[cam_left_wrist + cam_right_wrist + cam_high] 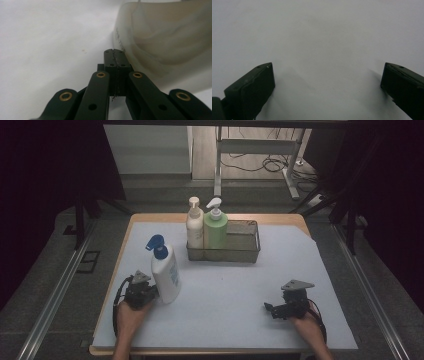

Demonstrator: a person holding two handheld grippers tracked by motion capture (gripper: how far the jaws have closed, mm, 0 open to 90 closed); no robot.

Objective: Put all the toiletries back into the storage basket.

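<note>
wire basket [245, 251], three pump bottles [165, 270]

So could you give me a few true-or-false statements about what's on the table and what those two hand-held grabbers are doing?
1. Two pump bottles stand in the wire basket. True: a cream bottle and a green bottle, at its left end.
2. The white bottle with the blue pump is in the basket too. False: it stands on the table mat, in front of the basket and to its left.
3. The left gripper has its jaws pressed together. True; nothing is between them, and the white bottle stands just beside them.
4. The right gripper is clamped on a bottle. False: its jaws are spread wide over bare mat.
</note>
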